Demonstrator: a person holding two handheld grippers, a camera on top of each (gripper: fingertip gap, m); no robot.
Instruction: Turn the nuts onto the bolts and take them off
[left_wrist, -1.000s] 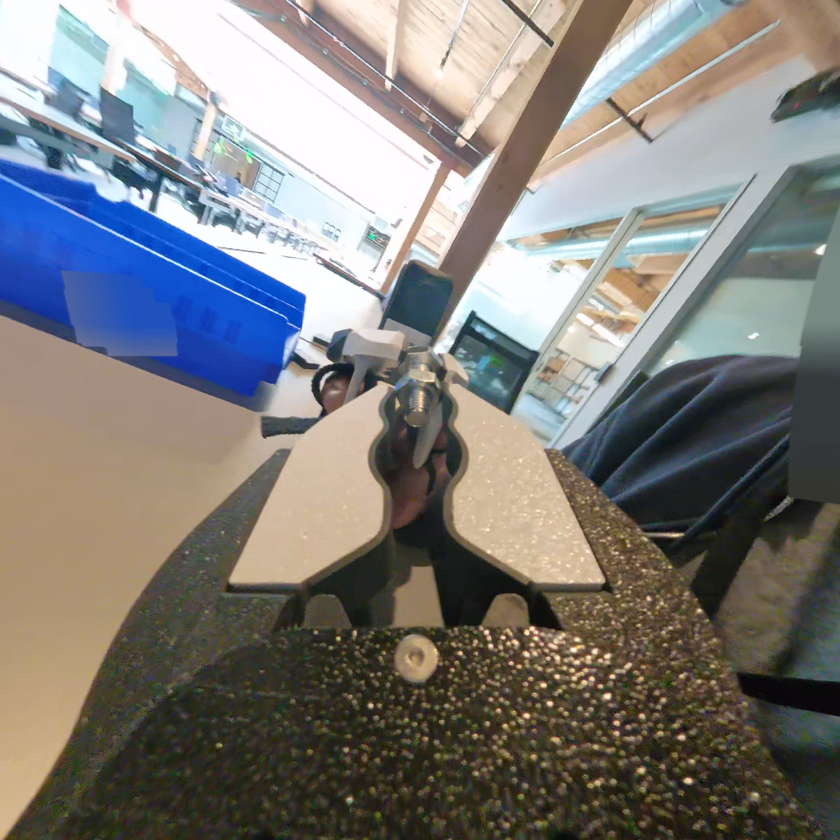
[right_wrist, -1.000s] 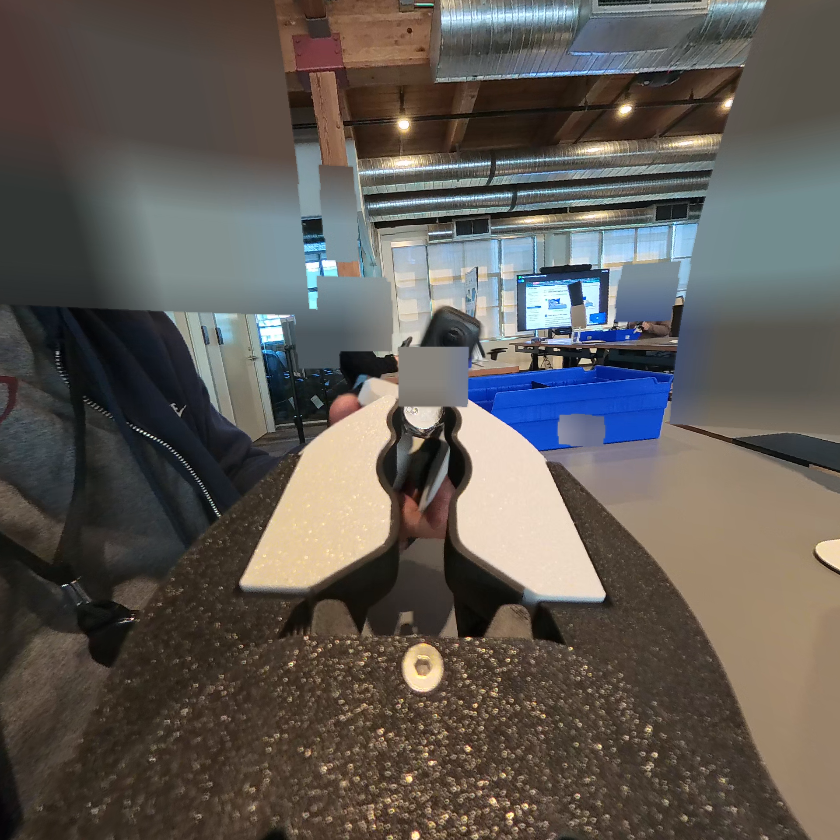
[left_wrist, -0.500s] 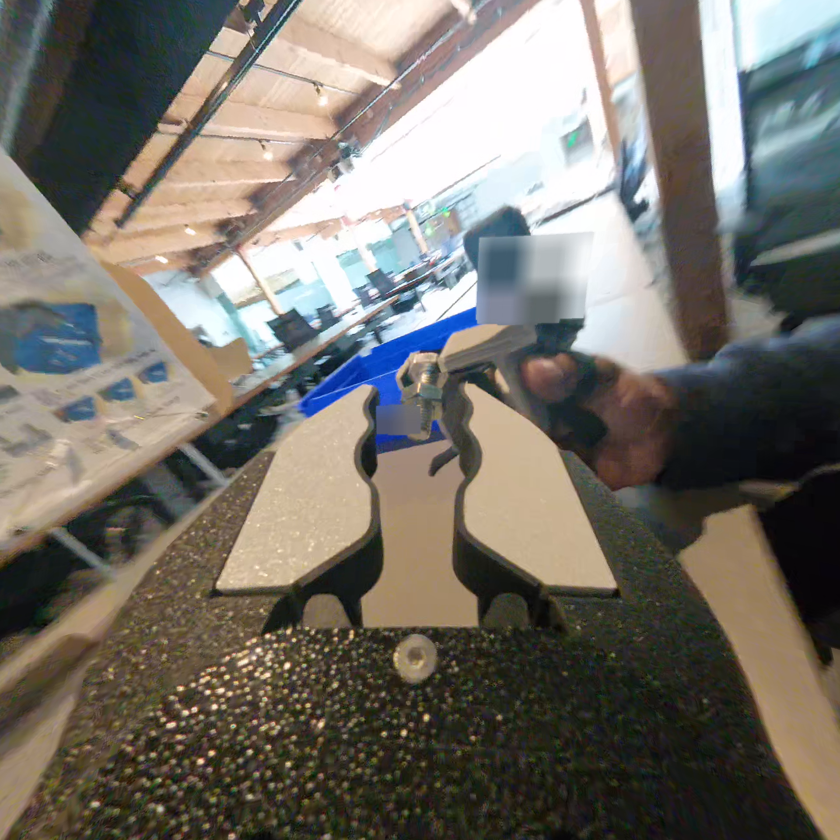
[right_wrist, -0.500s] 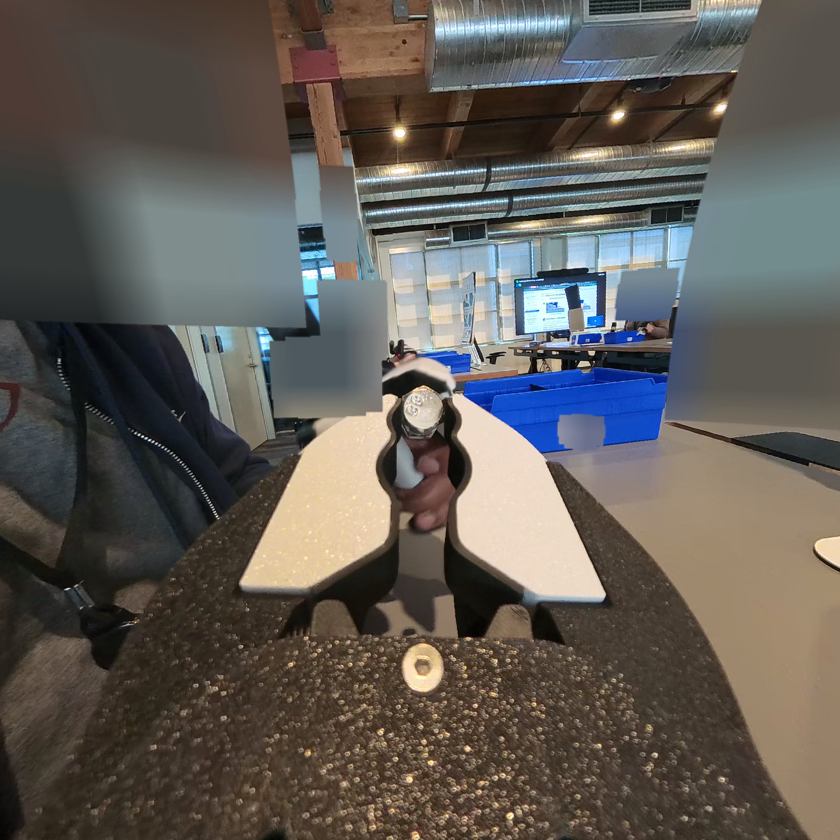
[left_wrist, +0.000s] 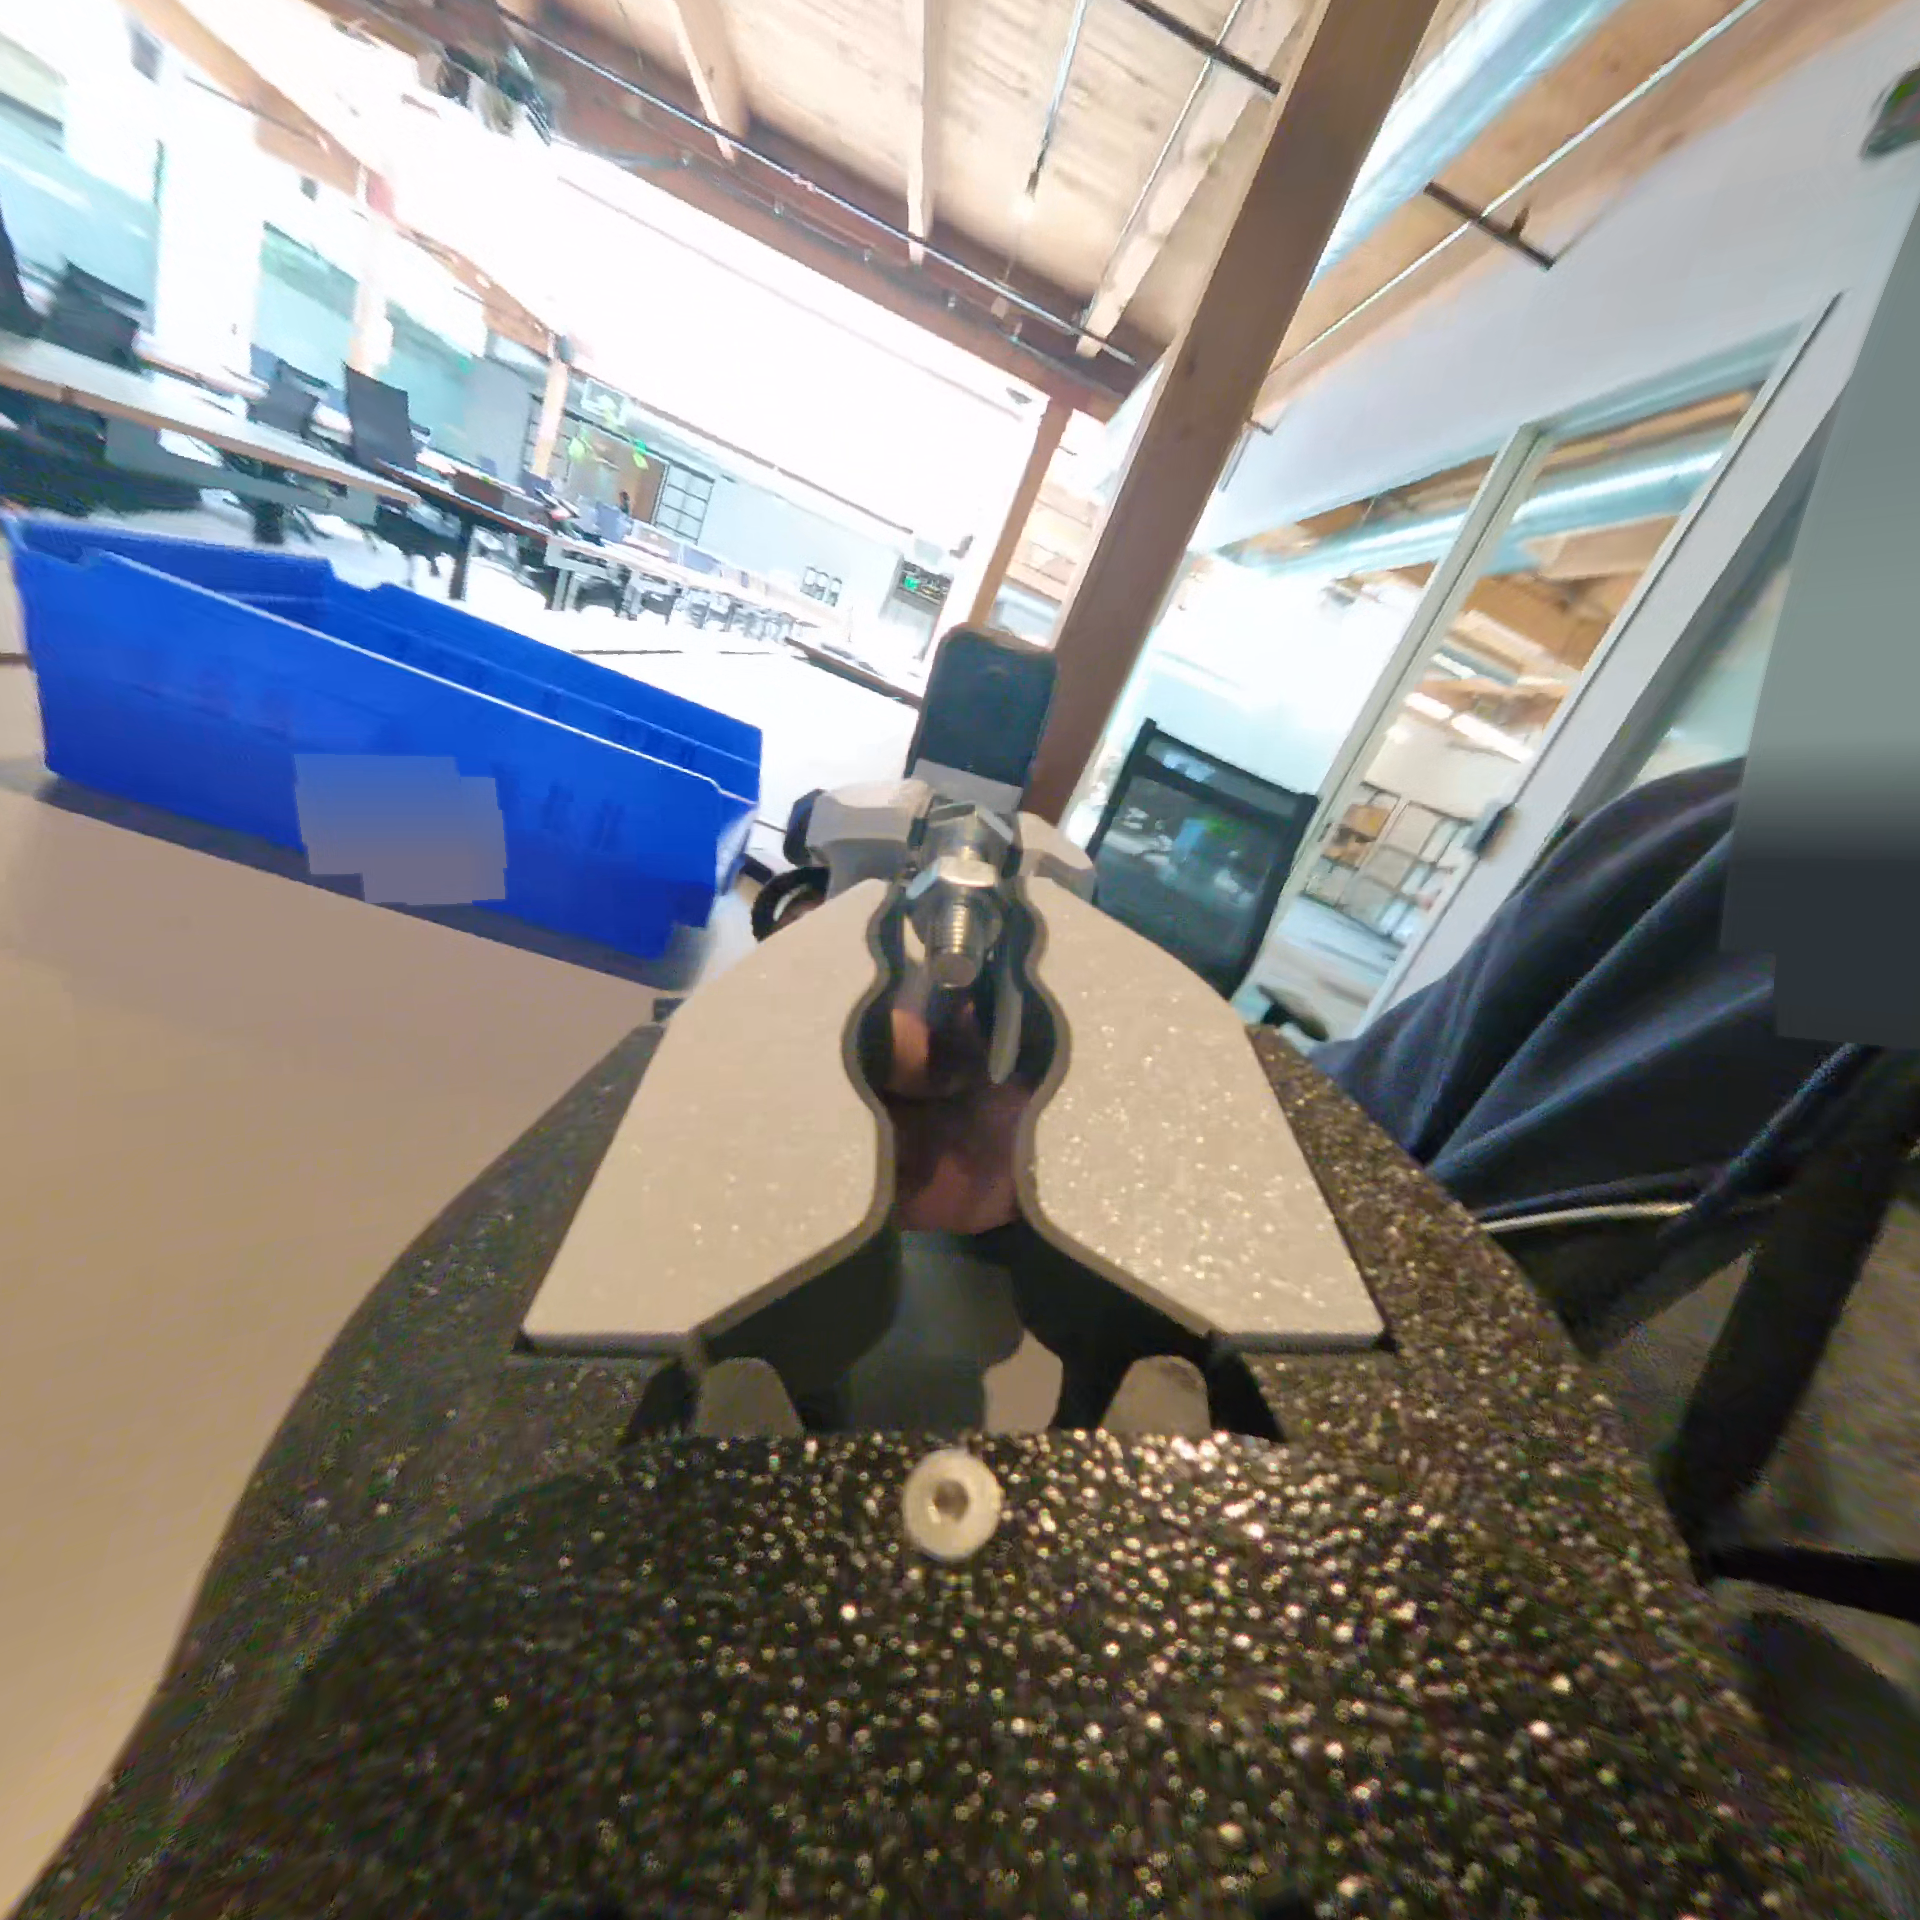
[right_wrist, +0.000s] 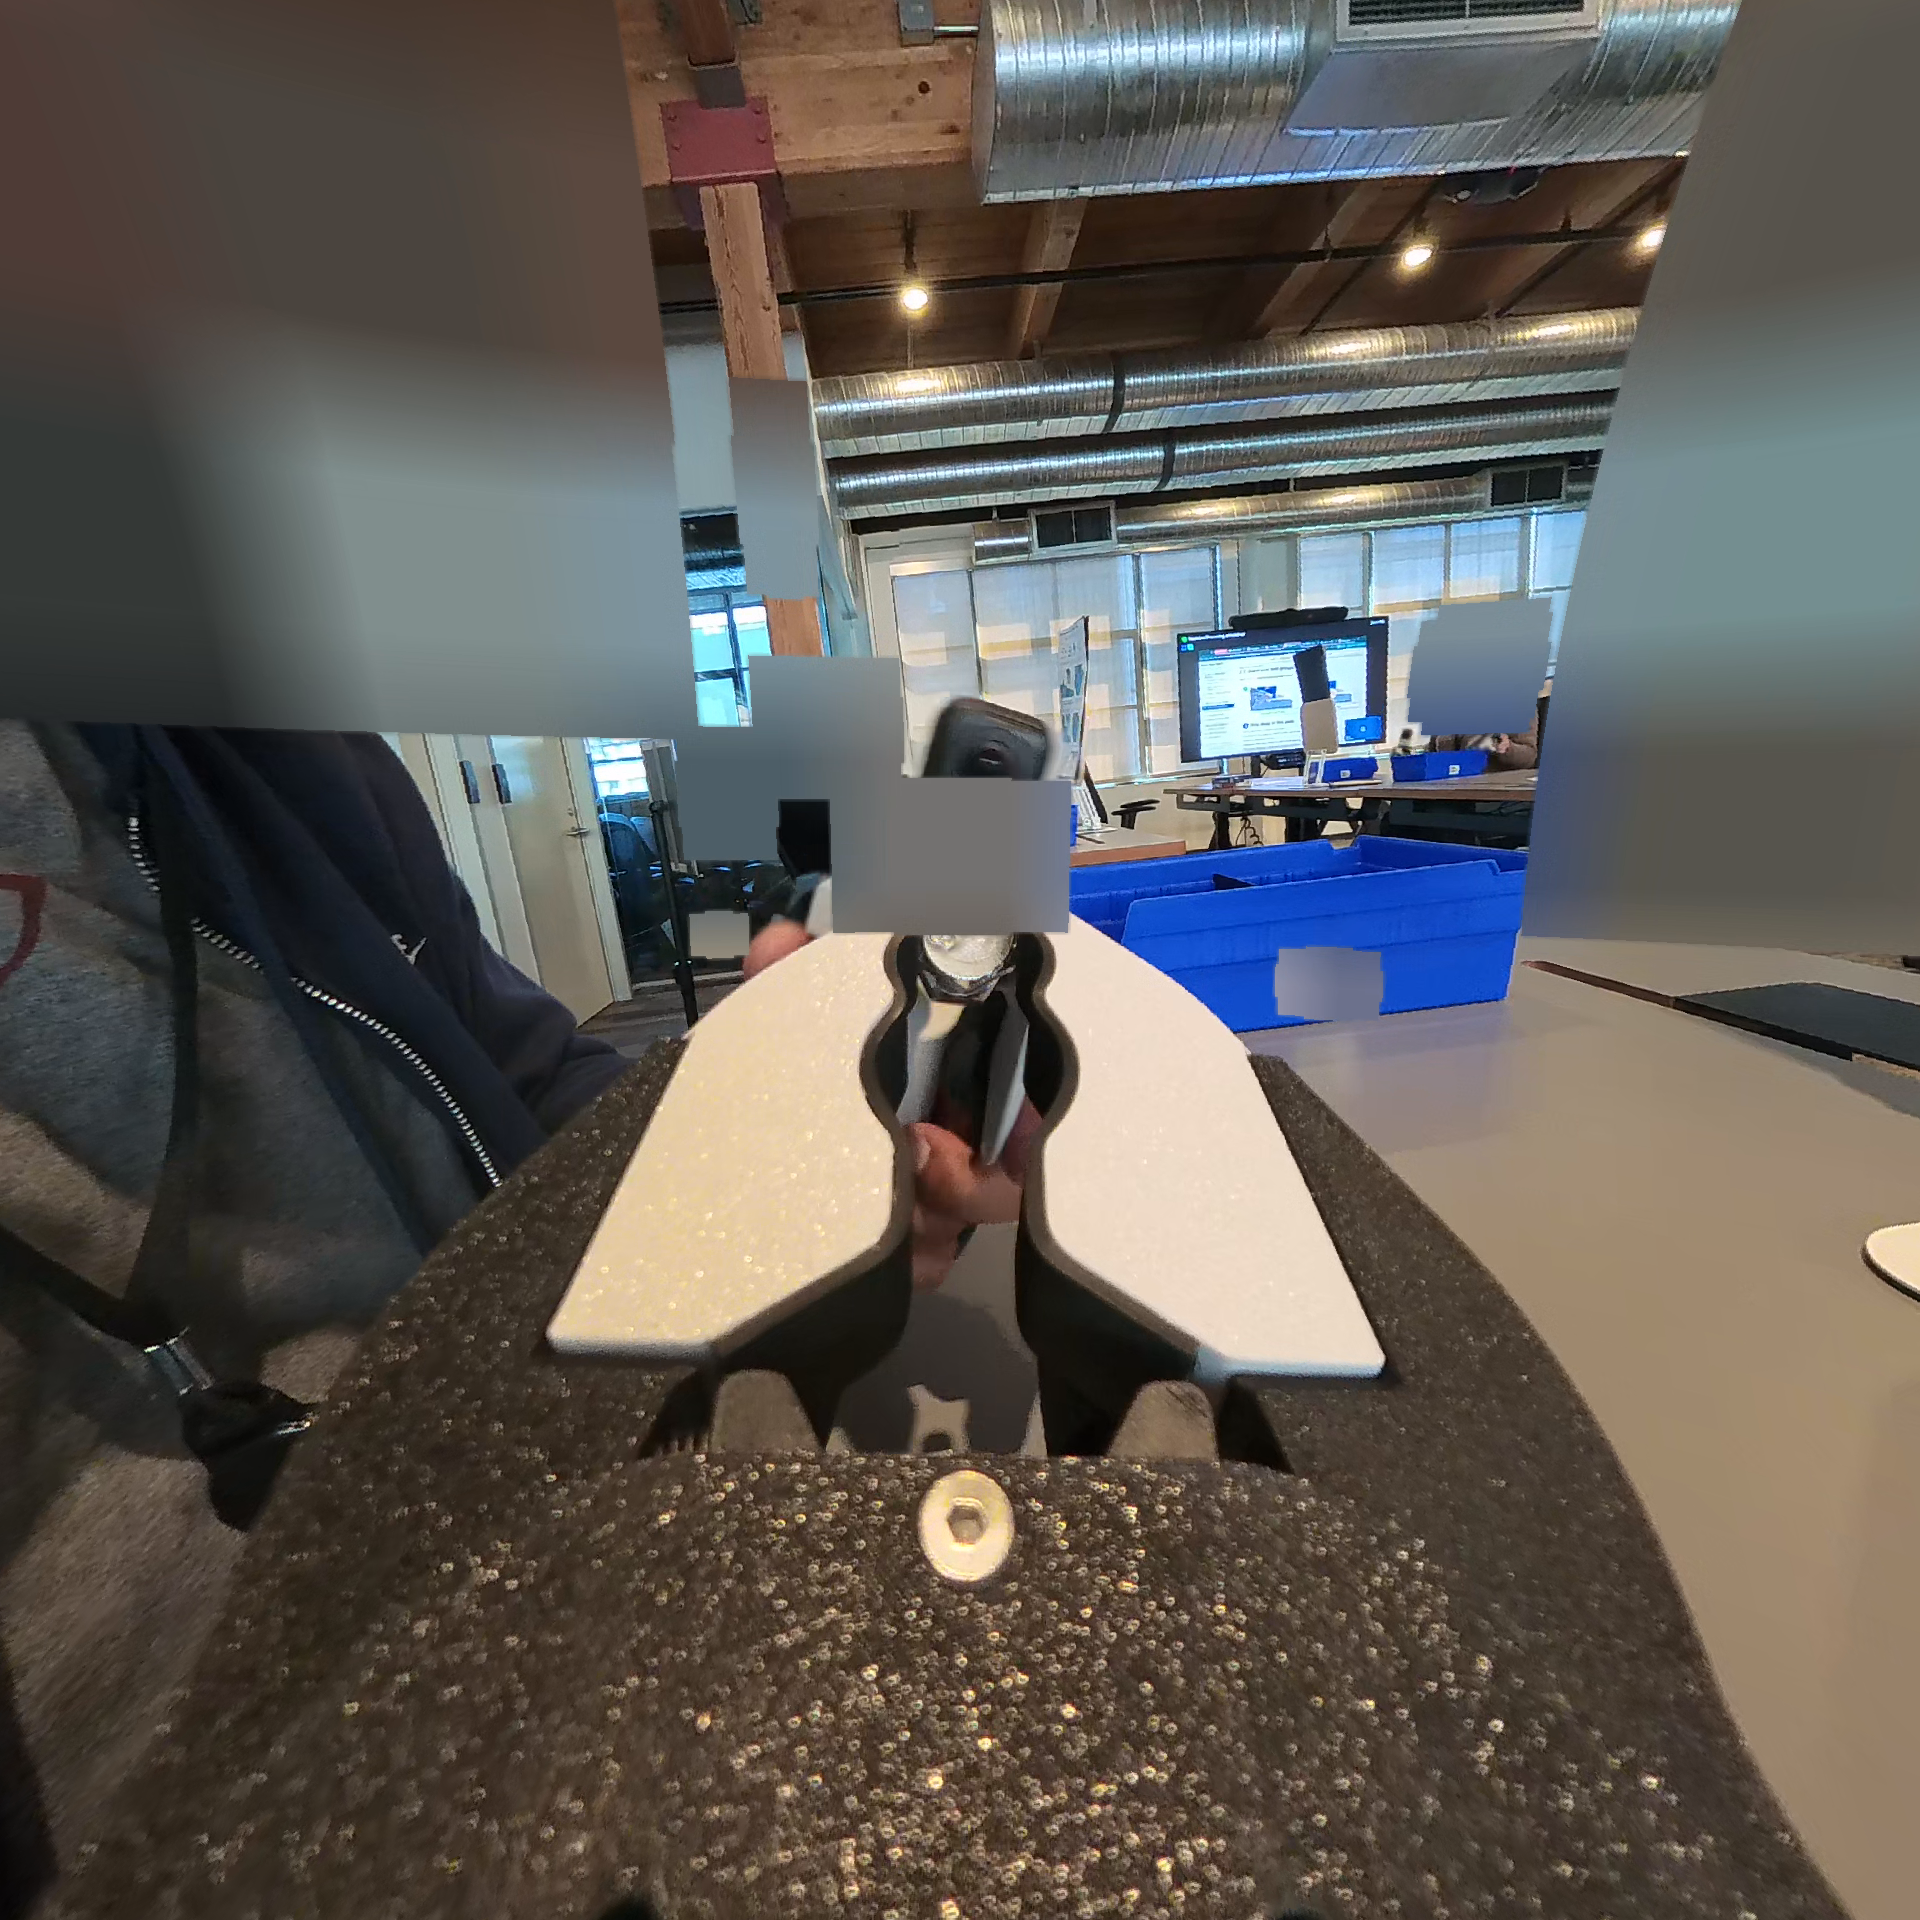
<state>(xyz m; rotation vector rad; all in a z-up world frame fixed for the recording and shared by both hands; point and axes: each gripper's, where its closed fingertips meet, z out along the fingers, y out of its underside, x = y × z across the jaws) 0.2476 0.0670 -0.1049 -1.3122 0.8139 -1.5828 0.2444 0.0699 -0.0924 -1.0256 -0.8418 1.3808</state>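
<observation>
Left claw (left_wrist: 954, 914): narrow, its two grey fingers pinched on the nut at their tips.
Right claw (right_wrist: 966, 961): narrow, closed on the head of the bolt; seen again in the left wrist view, facing the left claw from beyond the nut.
Nut (left_wrist: 951, 881): silver hexagon, partway along the thread, held between the left claw's tips, in the air above the near edge of the tabletop.
Bolt (left_wrist: 954, 940): silver, threaded; its free end points back toward the left wrist camera, and its head (right_wrist: 961, 954) sits between the right claw's tips.
Long axis: runs straight from one claw to the other, in line with both pairs of fingers, roughly level.
Direction from each claw: the bolt and nut lie dead ahead of both, at the very tips; neither claw is off to a side.
Nearer claw: both touch the assembly; the left one has the nut, the right one the head.
Judgement on the coming move: a twist of one claw about that shared axis would carry the nut along the thread; which way it is being turned cannot be told here.
Risk: any tilt between the two claws would likely bind the thread.
Tabletop (left_wrist: 260, 1091): grey, bare in its near part.
Bin (left_wrist: 312, 717): blue plastic, well apart on the far side of the tabletop.
</observation>
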